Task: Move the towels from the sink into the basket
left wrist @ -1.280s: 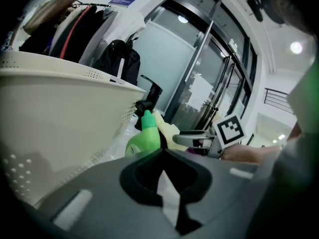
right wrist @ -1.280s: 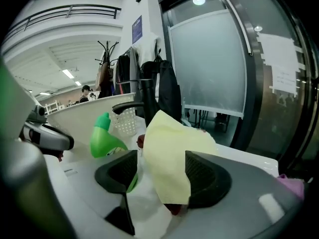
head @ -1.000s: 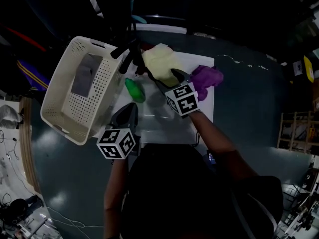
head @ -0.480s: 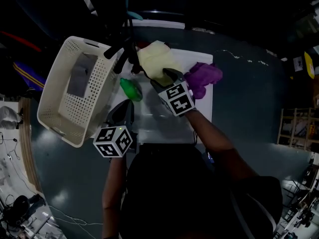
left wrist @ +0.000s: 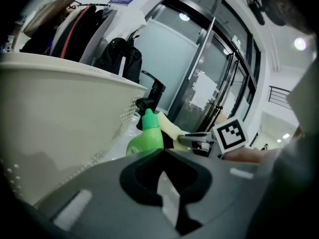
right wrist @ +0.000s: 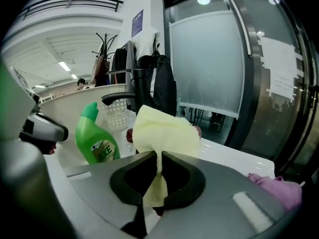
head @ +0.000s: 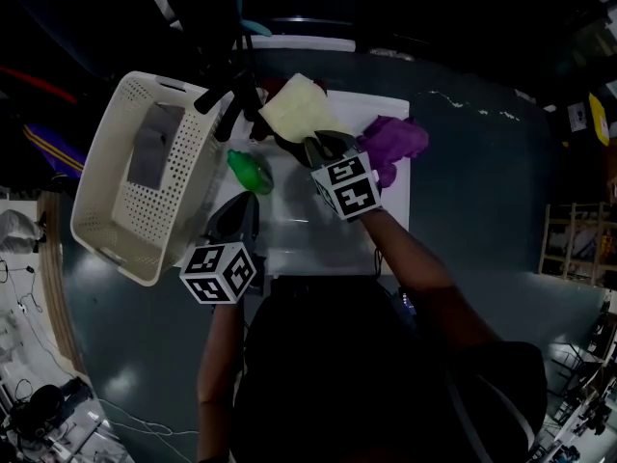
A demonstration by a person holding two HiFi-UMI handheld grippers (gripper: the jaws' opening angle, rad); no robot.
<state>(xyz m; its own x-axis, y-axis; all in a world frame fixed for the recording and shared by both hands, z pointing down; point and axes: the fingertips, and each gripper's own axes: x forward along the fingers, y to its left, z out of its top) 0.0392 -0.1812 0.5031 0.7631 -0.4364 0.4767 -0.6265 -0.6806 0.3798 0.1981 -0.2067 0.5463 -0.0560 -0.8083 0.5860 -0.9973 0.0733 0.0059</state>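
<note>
My right gripper (right wrist: 159, 157) has just been closing and is now shut on a corner of the pale yellow towel (right wrist: 165, 129), which hangs bunched above the white sink (head: 328, 234). From the head view the yellow towel (head: 295, 110) sits just beyond the right gripper (head: 314, 145). A purple towel (head: 393, 143) lies on the sink's right rim, also seen as the purple towel (right wrist: 278, 188). The cream perforated basket (head: 106, 215) stands to the left. My left gripper (head: 249, 206) hovers at the sink's near left with its jaws together and nothing in them; left gripper (left wrist: 162, 152).
A green bottle (head: 250, 172) stands in the sink's left part; green bottle (right wrist: 93, 142). A black faucet (head: 234, 93) rises at the back left. A grey cloth (head: 151, 152) lies inside the basket. Dark floor surrounds the sink.
The right gripper's jaws went from open to shut on the yellow towel. The towel has been gathered up and drawn slightly back and left. The left gripper stayed in place.
</note>
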